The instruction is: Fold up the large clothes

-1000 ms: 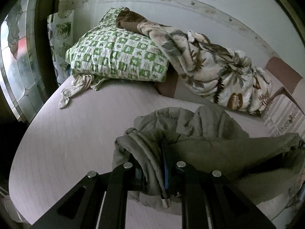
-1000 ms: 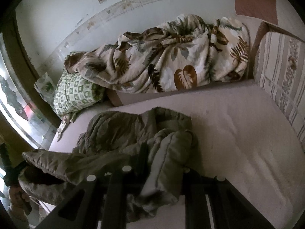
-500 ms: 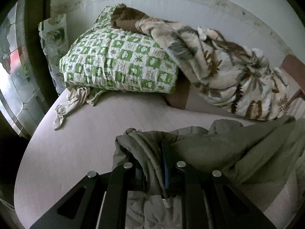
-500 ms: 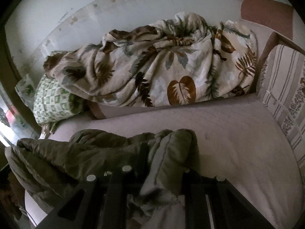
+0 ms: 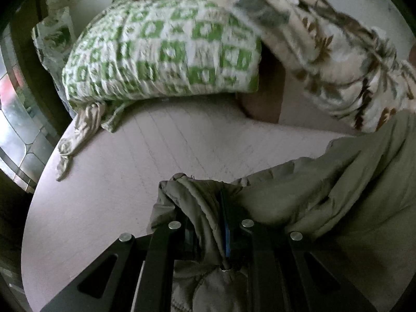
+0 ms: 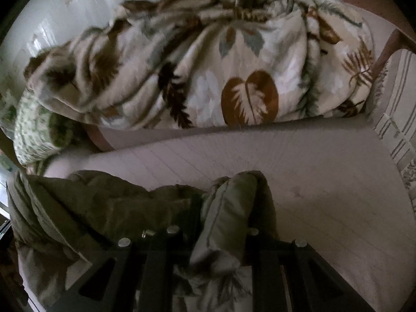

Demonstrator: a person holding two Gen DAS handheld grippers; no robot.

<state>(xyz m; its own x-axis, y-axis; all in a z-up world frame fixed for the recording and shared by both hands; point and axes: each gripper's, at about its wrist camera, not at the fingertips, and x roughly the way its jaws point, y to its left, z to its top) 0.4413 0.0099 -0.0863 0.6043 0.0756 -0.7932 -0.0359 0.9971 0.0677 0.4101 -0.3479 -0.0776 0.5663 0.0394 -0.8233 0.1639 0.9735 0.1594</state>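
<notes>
Coat (image 5: 338, 195), olive and padded, hangs between my two grippers just above the bed (image 5: 156, 156), and I have it by two bunched edges. My left gripper (image 5: 208, 223) is pinched tight on a thick fold with a stitched seam; the cloth spills down between its black fingers (image 5: 161, 254) and stretches off to the right. My right gripper (image 6: 223, 223) is clamped the same way on a puffy rolled edge, with the rest of the coat sagging away to the left over the near edge of the bed. At the far side of the bed a green-and-white pillow (image 5: 161, 52) sits toward the left, with a leaf-print blanket (image 6: 208, 72) heaped beside it and partly over it. A small pale rag (image 5: 78, 135) lies on the bed just in front of the pillow. A striped cushion (image 6: 400, 119) stands at the bed's right end.
</notes>
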